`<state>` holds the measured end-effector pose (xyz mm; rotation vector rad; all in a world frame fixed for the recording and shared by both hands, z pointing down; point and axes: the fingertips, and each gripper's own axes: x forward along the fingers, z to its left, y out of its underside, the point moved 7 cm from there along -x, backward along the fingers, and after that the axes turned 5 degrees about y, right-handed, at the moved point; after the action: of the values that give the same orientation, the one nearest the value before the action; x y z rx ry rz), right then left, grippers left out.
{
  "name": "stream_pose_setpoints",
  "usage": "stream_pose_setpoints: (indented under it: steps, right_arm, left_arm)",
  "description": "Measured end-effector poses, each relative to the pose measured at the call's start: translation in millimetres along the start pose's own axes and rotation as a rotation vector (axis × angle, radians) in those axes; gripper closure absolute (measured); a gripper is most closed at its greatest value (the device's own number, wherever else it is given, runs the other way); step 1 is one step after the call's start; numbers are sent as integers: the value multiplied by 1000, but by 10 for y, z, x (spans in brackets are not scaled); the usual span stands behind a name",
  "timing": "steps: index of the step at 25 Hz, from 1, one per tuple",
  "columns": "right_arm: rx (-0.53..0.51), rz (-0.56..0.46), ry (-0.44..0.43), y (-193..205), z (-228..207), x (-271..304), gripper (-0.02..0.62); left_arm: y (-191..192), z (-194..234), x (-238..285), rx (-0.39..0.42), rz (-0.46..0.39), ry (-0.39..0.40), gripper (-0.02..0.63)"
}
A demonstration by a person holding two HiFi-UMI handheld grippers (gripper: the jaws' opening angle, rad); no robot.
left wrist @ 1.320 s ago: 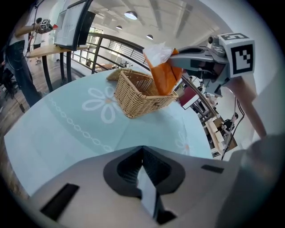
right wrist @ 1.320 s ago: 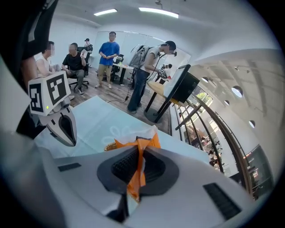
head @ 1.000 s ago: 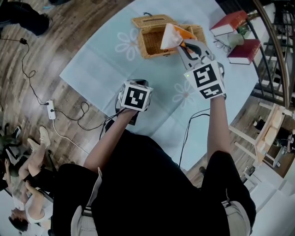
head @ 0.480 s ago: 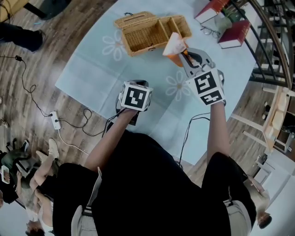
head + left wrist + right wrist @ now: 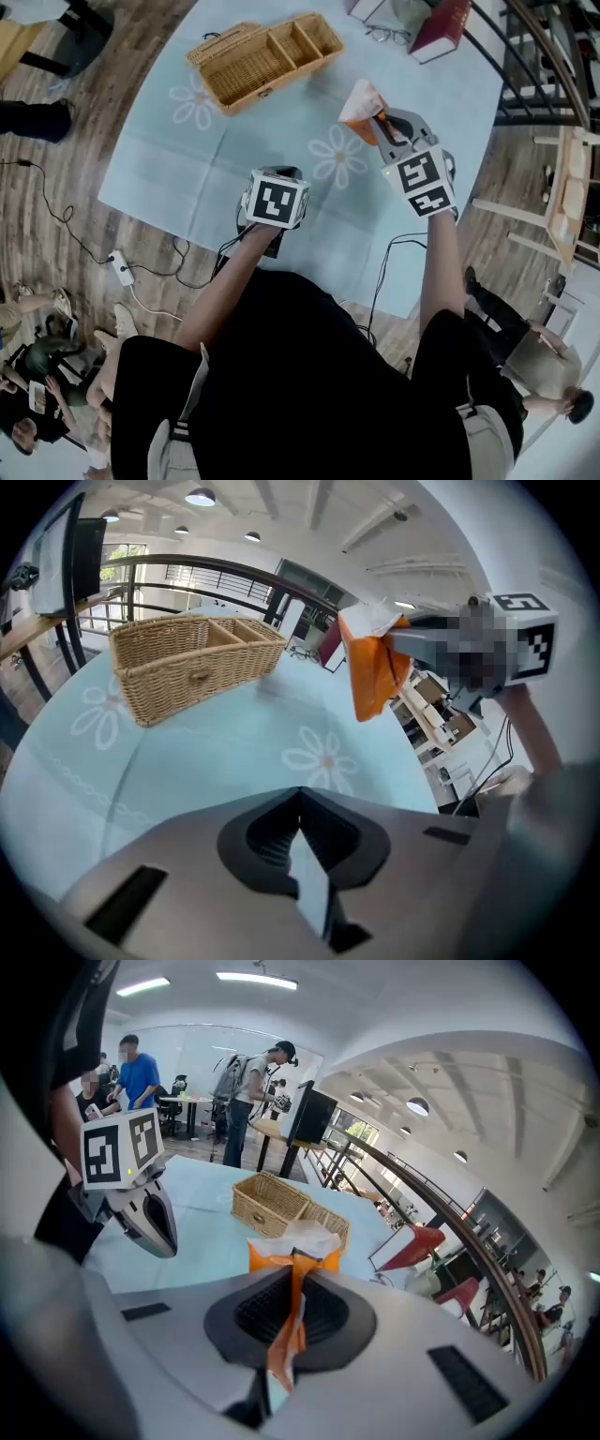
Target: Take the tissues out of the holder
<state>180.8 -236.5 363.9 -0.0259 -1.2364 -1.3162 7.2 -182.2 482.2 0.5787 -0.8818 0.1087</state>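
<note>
Right now my right claw (image 5: 377, 120) is clenched on the tissues (image 5: 360, 101), an orange pack with a white sheet sticking out of the top. It holds them in the air over the right part of the worktop (image 5: 178, 159), well apart from the holder (image 5: 262, 58), which stands at the far left with its lid thrown back. Both its compartments look bare, so I judge the lifting-out done and the carry-away in hand.

My left claw (image 5: 300, 794) is closed on nothing and hangs over the near edge of the worktop, not helping.

Next I would lower the pack onto open cloth near the daisy print (image 5: 336, 156) and let go. The grip is on a thin fold of wrapper, so I would go down gently; the pack may swing or slip out.

A pale blue cloth with white daisies covers the round worktop. Red books (image 5: 442, 26) and glasses (image 5: 384, 36) lie at its far right edge. Below it there is a wood floor (image 5: 84, 112), with a power strip (image 5: 122, 268) and cables to the left. A railing (image 5: 548, 66) curves on the right, and people (image 5: 251, 1091) stand at desks far off.
</note>
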Motion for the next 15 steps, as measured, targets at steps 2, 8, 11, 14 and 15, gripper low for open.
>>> stream_pose_setpoints:
  steps: [2, 8, 11, 14, 15]
  right_arm:
    - [23, 13, 18, 142, -16, -98, 581]
    - [82, 44, 57, 542, -31, -354, 581]
    - [111, 62, 75, 716, -59, -466, 581]
    - [141, 82, 90, 907, -76, -564, 581]
    - [150, 89, 95, 978, -81, -594, 581]
  left_arm:
    - [7, -124, 44, 16, 16, 13, 595]
    - [90, -464, 218, 68, 52, 41, 595]
    - [89, -610, 297, 94, 68, 55, 595]
    - [93, -741, 376, 115, 82, 64, 595]
    - [98, -785, 406, 121, 88, 68, 595]
